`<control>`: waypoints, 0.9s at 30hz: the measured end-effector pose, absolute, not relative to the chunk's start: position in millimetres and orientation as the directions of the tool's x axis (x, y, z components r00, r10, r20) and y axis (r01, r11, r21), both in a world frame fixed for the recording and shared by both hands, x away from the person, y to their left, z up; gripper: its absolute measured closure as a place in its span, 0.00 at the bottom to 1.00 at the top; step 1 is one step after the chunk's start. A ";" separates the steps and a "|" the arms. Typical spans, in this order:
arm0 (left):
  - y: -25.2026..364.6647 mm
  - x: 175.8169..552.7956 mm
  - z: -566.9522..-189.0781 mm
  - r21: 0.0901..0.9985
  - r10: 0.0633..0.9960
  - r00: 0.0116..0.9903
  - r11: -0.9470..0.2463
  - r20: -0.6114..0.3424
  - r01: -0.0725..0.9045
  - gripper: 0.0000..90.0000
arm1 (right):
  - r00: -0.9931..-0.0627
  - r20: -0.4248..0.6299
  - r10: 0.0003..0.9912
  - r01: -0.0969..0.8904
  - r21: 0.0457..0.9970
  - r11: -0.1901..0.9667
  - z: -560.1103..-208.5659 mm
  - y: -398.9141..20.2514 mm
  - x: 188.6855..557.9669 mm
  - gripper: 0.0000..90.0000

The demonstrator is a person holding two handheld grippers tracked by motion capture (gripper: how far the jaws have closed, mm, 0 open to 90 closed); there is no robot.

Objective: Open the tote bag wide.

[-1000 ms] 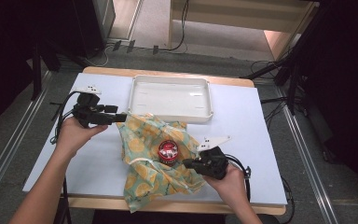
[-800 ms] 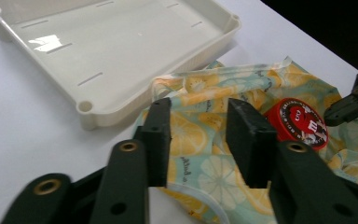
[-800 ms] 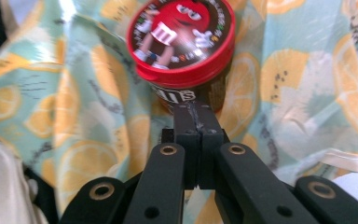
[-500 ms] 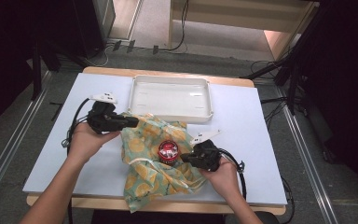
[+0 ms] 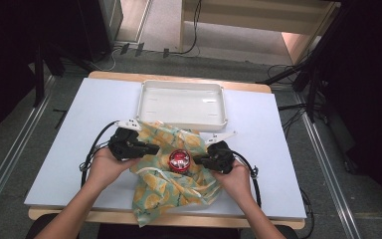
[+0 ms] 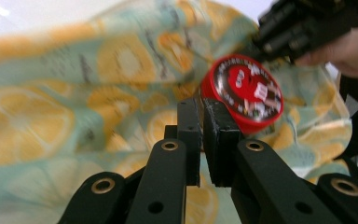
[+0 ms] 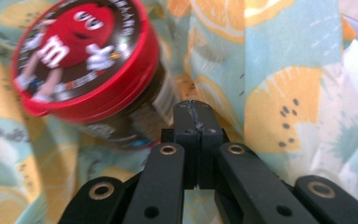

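A jar with a red picture lid (image 5: 180, 160) (image 6: 244, 91) (image 7: 84, 56) stands on a crumpled cloth printed with orange slices (image 5: 169, 191) (image 6: 51, 107) (image 7: 279, 93). My left gripper (image 5: 155, 149) (image 6: 200, 105) lies over the cloth just left of the jar. Its jaws are shut to a thin slit, and I see no cloth in it. My right gripper (image 5: 195, 160) (image 7: 196, 106) is at the jar's right side, jaws pressed tight together with nothing showing between them. The left gripper view has the right gripper (image 6: 307, 28) beyond the jar.
An empty white tray (image 5: 142, 99) sits behind the cloth on the pale blue table (image 5: 79, 139). The cloth's front edge hangs over the table's near edge. Cables trail from both grippers across the table.
Both hands have come inward and closer to the jar. The left gripper has moved right onto the cloth, and the right gripper has moved left up to the jar.
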State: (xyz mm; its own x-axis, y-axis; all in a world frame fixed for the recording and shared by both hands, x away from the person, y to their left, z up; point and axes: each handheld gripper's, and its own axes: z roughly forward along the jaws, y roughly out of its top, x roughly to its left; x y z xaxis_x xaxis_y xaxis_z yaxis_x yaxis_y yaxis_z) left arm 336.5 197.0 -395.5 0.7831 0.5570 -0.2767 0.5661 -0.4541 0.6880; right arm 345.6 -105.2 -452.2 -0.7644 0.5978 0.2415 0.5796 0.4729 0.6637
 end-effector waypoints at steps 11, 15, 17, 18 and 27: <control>192.0 308.4 -416.7 0.672 0.522 0.802 -0.485 -0.291 0.559 0.96 | -0.738 0.247 0.628 0.596 0.674 0.436 -448.5 -106.3 362.8 1.00; 191.5 300.0 -424.2 0.665 0.497 0.806 -0.487 -0.323 0.567 0.97 | -0.739 0.240 0.630 0.590 0.683 0.432 -447.7 -106.2 367.5 1.00; 190.2 295.2 -427.7 0.664 0.484 0.810 -0.491 -0.331 0.564 0.97 | -0.732 0.247 0.635 0.596 0.684 0.421 -448.4 -107.1 369.3 1.00; 189.3 293.0 -429.6 0.662 0.479 0.812 -0.494 -0.334 0.564 0.97 | -0.732 0.247 0.635 0.596 0.684 0.421 -448.7 -107.5 369.8 1.00; 179.4 279.3 -448.2 0.631 0.450 0.823 -0.537 -0.348 0.560 0.98 | -0.725 0.233 0.648 0.601 0.675 0.428 -451.5 -106.3 379.2 1.00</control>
State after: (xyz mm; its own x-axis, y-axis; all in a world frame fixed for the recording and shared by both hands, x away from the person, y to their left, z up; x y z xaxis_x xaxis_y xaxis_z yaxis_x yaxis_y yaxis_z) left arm 279.3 179.4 -448.2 0.8227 0.4497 -0.3478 0.5602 -0.5372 0.6305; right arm 379.2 -106.3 -451.5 -0.7247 0.6484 0.2333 0.6007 0.4284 0.6750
